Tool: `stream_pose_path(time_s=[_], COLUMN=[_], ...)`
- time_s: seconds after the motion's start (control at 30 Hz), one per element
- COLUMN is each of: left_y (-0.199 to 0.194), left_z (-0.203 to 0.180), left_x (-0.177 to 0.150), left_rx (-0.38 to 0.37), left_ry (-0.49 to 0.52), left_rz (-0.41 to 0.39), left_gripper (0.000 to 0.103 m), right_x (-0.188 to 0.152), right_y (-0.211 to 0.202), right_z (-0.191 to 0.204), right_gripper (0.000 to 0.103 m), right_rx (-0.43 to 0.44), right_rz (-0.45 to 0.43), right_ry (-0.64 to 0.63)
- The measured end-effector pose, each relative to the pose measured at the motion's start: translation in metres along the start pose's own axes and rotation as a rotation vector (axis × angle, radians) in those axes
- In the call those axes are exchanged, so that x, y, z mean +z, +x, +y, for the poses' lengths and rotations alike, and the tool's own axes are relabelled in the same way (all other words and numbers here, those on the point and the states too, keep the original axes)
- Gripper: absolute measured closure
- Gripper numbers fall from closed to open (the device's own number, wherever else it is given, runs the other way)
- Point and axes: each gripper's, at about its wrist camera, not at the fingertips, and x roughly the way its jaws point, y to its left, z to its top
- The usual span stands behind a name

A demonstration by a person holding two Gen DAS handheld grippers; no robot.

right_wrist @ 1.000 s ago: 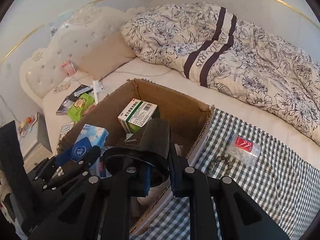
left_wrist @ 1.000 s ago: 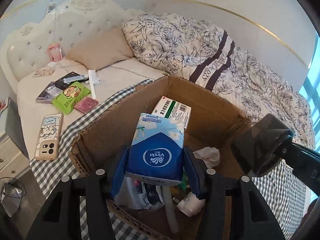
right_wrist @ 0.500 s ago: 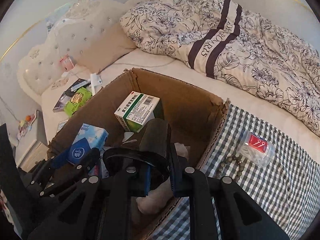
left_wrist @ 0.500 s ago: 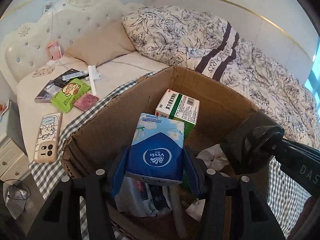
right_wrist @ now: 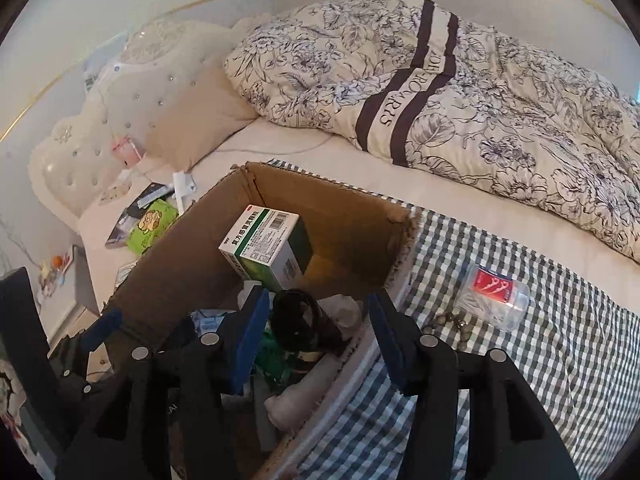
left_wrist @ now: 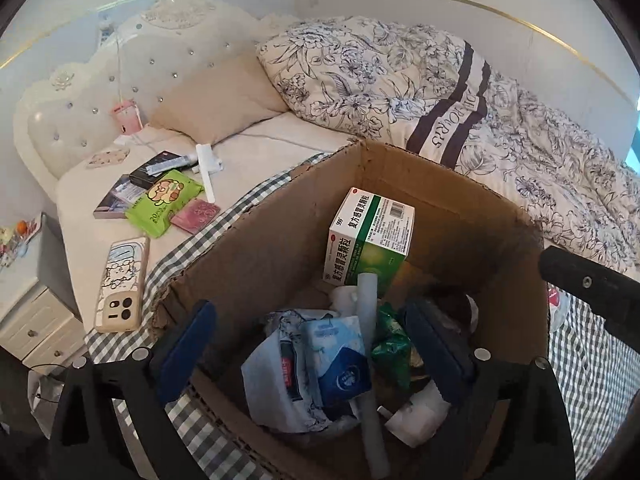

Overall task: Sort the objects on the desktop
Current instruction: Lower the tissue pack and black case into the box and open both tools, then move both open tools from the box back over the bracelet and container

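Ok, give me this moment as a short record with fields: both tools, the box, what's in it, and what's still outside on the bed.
left tool: open, empty, over the cardboard box
right tool: open, empty, over the box's right side
in box: blue tissue pack, green-and-white medicine box, black round object, green wrapper, white tube
outside, right of box: clear tub with red label, bead string, both on checked cloth
outside, left of box: phone, green wipes pack, pink packet
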Motion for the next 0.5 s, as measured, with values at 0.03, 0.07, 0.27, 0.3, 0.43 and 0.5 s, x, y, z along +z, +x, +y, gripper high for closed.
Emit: stream_pose_path(time_s=[0.03,0.07,0.27,0.3,0.43,0.5], left_y=[-0.003,-0.007,-0.033,-0.038,-0.057,-0.067], left_z=[0.0,-0.001,-0.015,-0.019,-0.034,-0.044], left_x=[-0.001,-0.001,-0.003,-0.003,-0.006,-0.008], left_rx=[0.0,-0.001,-0.021,-0.027,-0.046,-0.061], left_ry=[0.001,0.002,0.027,0.035,0.058,0.063], left_rz=[-0.004,-0.007,-0.036,-0.041,-0.062,-0.071], left_gripper=[0.004,0.004,0.002,0.002,0.001,0.0], right_x=[-0.001,-0.003,-0.011,-0.013,-0.023,-0.028], right_y=[-0.004,-0.007,-0.036,-0.041,-0.064,-0.074], right_z=[-0.003,-0.006,-0.032,-0.037,-0.063,-0.077], right_gripper=[0.051,0.051,0.051,0.051,0.051,0.051], right_rx=[0.0,0.0,-0.009,-0.013,-0.037,-0.05], right_rz=[-0.003,-0.007,-0.039,-0.045,-0.064,-0.072], right_ry=[0.007,0.014,0.057,0.063,0.098,0.117])
